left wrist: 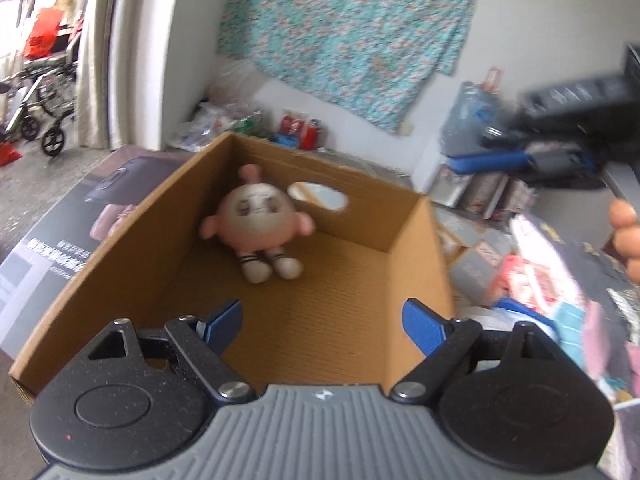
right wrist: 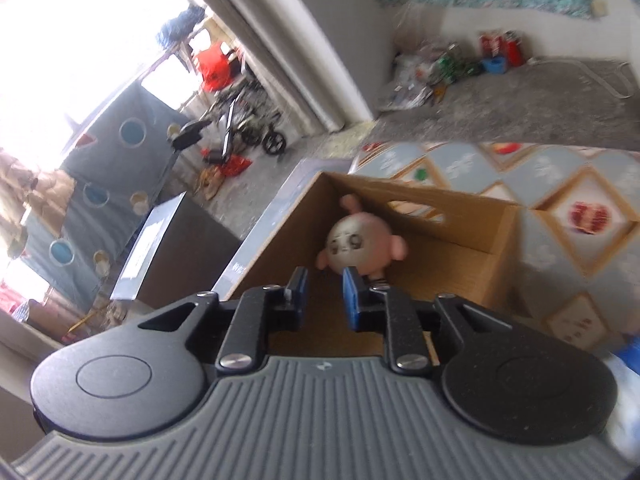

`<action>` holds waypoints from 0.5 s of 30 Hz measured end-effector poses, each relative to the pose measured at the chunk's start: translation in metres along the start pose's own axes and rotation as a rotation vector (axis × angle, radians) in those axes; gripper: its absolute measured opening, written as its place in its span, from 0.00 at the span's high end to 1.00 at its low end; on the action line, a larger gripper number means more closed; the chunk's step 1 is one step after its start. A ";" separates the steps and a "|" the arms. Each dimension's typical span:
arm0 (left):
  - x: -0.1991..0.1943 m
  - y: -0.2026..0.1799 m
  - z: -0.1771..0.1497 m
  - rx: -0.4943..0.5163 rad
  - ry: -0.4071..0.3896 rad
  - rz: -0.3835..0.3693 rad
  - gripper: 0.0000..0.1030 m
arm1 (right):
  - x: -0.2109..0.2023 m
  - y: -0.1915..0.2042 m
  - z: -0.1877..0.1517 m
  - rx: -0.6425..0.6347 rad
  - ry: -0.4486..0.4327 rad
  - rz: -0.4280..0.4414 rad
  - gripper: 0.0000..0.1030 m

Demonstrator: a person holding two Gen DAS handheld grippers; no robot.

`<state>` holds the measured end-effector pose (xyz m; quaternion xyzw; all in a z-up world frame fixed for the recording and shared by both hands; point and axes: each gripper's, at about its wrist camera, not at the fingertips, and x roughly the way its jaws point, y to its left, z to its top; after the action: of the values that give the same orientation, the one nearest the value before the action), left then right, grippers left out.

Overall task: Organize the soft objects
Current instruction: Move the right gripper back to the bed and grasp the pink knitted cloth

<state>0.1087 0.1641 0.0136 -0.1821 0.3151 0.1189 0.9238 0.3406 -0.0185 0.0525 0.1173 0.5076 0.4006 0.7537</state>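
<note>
A round pink and white plush doll (left wrist: 256, 216) lies on its back inside an open cardboard box (left wrist: 132, 232), near the far wall with the oval handle hole. My left gripper (left wrist: 322, 308) hangs over the box's near end, jaws wide apart and empty. In the right wrist view the same doll (right wrist: 354, 246) rests in the box (right wrist: 440, 196) just beyond my right gripper (right wrist: 325, 276). Its blue pads stand a narrow gap apart with nothing between them. The right gripper's body (left wrist: 580, 120) shows blurred at the upper right, with a person's hand (left wrist: 626, 232) below it.
The box sits on a large flat printed carton (left wrist: 60, 232) and a patterned mat (right wrist: 560, 200). Blurred colourful items (left wrist: 532, 276) lie to the right of the box. Bags and bottles (left wrist: 296, 128) crowd the wall under a floral cloth (left wrist: 352, 36). A wheelchair (left wrist: 44, 92) stands at the far left.
</note>
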 end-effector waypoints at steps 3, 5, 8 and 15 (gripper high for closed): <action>-0.010 -0.020 -0.007 0.033 -0.003 -0.064 0.14 | -0.068 -0.024 -0.030 0.025 -0.081 -0.094 0.68; -0.013 -0.036 -0.012 0.062 0.005 -0.108 0.14 | -0.109 -0.043 -0.054 0.050 -0.124 -0.169 0.62; -0.017 -0.067 -0.021 0.106 0.010 -0.186 0.14 | -0.159 -0.071 -0.094 0.096 -0.167 -0.274 0.55; -0.009 -0.147 -0.045 0.221 0.051 -0.365 0.14 | -0.230 -0.141 -0.183 0.238 -0.193 -0.400 0.51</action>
<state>0.1267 0.0111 0.0245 -0.1366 0.3112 -0.0905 0.9361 0.2140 -0.3183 0.0412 0.1403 0.4901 0.1680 0.8438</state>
